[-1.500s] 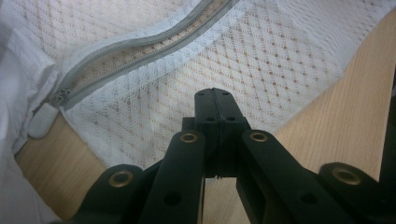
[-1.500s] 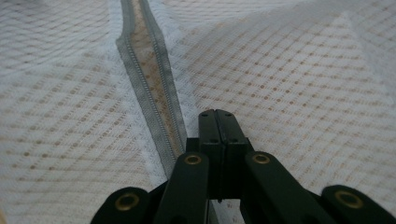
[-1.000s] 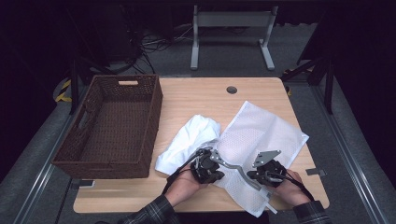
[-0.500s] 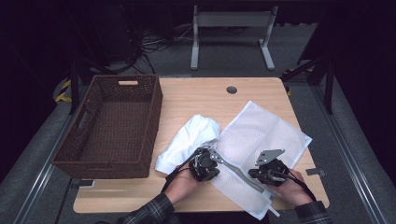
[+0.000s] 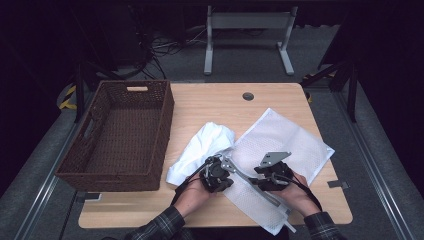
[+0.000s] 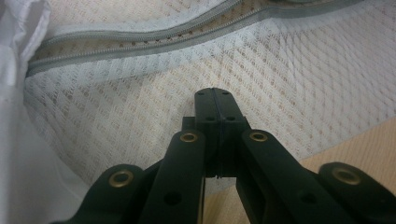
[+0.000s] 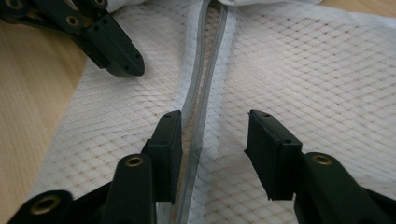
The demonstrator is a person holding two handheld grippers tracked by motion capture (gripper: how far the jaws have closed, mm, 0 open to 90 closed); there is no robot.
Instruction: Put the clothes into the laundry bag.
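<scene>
Both hands rest low over the mesh laundry bag (image 5: 280, 150) on the tabletop (image 5: 210, 105). The left gripper (image 6: 213, 100) is closed together, its tips against the mesh; whether they pinch it is unclear. The right gripper (image 7: 212, 135) has just been opening and straddles the zipper (image 7: 201, 93), having let it go.

Left gripper (image 6: 215, 100): jaws pressed flat together, no gap, tips over white mesh laundry bag (image 6: 280, 74); can't tell if any mesh is pinched. Bag's grey zipper (image 6: 154, 39) runs in a curve across top of frame, partly open w/ table showing thru the gap. White cloth (image 6: 21, 154) bunched along left edge, touching bag. Bare wood tabletop (image 6: 359, 144) at lower right, past bag's edge.
</scene>
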